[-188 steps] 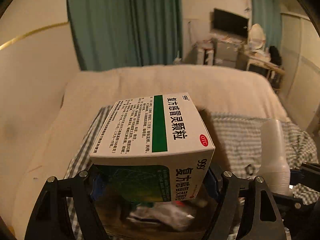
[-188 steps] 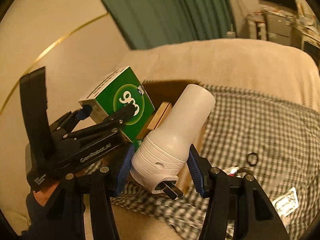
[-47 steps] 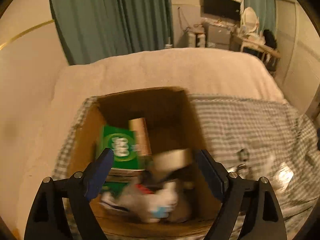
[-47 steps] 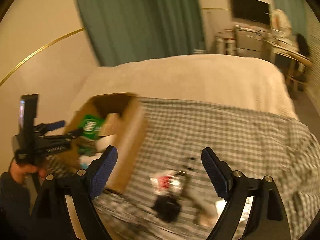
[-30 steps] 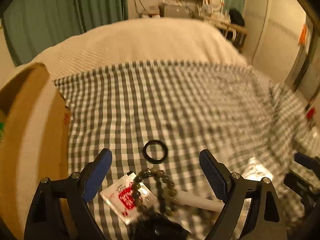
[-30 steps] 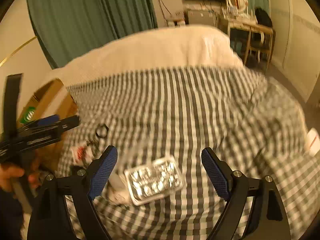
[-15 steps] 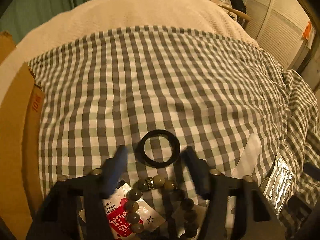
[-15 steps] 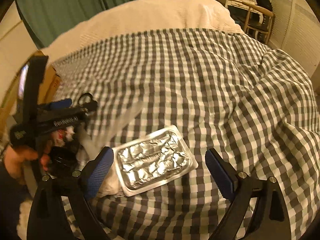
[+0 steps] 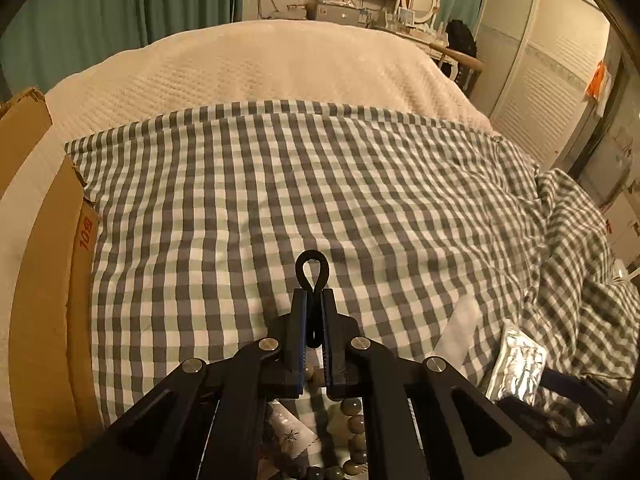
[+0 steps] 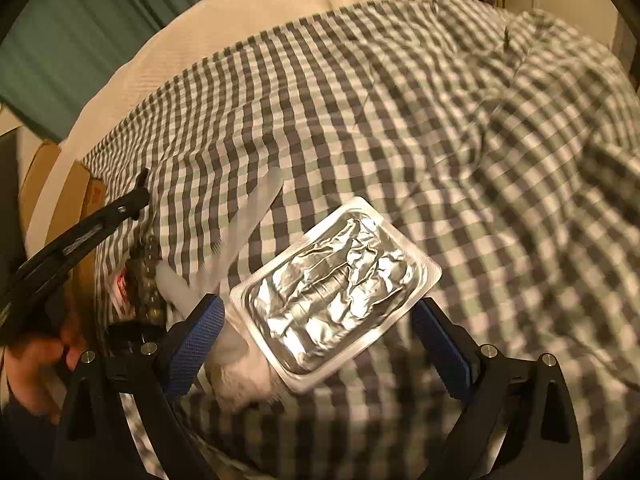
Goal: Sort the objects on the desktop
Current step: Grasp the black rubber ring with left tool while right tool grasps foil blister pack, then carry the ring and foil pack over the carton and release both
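Jaws on your left gripper (image 9: 314, 304) are clamped tight on the black rubber ring (image 9: 312, 270) — it's squeezed into a teardrop loop, its rounded end sticking out past the tips over the checked cloth (image 9: 280, 184) on the bed. Your right gripper (image 10: 318, 338) has its jaws spread wide, one blue pad either side of the foil blister pack (image 10: 334, 286), not pressing on it; the pack lies flat on the cloth, tilted diagonally. Just left of the pack is a clear plastic comb (image 10: 250, 220), with something white and soft (image 10: 236, 352) partly under the pack's near corner. Beyond that, close to your left gripper, sit the bead bracelet (image 10: 148, 276) and a small red-printed sachet (image 10: 119, 286) — the beads also show right under your left gripper in its own view. Cardboard box (image 9: 44, 280) stands at the cloth's left edge, contents not visible. Your left hand (image 10: 34, 356) shows at the frame's lower left.
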{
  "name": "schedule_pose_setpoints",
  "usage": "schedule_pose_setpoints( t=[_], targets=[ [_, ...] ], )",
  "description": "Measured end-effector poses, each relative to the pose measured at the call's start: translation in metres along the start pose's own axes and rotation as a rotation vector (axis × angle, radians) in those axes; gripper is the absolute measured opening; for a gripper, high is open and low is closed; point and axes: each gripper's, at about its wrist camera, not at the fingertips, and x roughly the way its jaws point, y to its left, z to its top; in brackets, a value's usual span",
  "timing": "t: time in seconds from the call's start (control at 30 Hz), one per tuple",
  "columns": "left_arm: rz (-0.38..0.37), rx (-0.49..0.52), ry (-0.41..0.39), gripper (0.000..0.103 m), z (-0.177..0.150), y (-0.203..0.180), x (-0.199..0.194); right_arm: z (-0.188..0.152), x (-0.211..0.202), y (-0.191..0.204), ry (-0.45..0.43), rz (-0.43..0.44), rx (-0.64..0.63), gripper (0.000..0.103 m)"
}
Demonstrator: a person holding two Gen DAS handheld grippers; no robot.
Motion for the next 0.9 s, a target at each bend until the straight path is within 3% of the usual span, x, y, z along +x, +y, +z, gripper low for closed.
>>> schedule_pose_setpoints(
  t=[0.13,0.3,0.37,0.47,0.7,0.9],
  targets=[
    [-0.002,-0.016,0.012,0.006,0.0,0.003,0.004,0.013,0.009,0.005,-0.03,-0.048,0.008,0.096],
    [-0.009,-0.023,0.018,0.006,-0.001,0.004,0.005,0.017,0.03,0.014,-0.004,-0.131,-0.044,0.096],
    [-0.011,-0.022,0.015,0.006,-0.001,0.003,0.004,0.012,0.034,0.02,-0.007,-0.164,-0.096,0.09],
    [-0.014,-0.025,0.003,0.006,-0.001,0.004,0.001,0.01,0.027,0.021,-0.029,-0.15,-0.114,0.071],
    [-0.043,-0.041,-0.034,0.006,-0.005,0.007,-0.017,0.003,-0.015,0.019,-0.084,-0.063,-0.132,0.069],
    [-0.09,-0.047,-0.102,0.006,-0.007,0.005,-0.063,-0.004,-0.068,0.033,-0.166,-0.059,-0.167,0.069]
  ],
)
